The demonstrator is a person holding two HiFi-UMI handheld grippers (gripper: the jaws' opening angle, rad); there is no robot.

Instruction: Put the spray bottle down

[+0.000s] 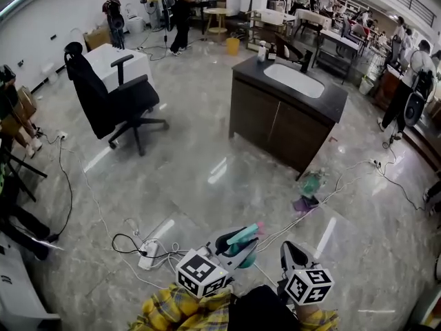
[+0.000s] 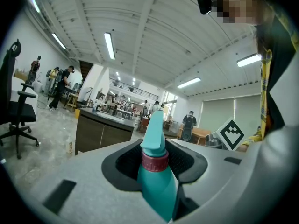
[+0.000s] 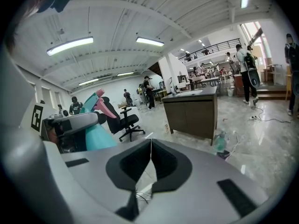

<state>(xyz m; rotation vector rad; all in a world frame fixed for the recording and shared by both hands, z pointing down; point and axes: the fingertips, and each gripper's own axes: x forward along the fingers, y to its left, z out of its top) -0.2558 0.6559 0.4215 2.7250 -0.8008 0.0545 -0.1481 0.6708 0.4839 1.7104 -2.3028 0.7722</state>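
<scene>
a: sink bench (image 1: 275,119), landmark | b: left claw (image 2: 154,158) clamped on spray bottle (image 2: 158,183), well short of bench (aloft) | c: right claw (image 3: 150,158) closed, empty | advice: probably seat base flat on bench, then release

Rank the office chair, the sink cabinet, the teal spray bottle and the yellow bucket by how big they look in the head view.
Largest first:
sink cabinet
office chair, only slightly smaller
spray bottle, enlarged by nearness, partly hidden
yellow bucket, far away
</scene>
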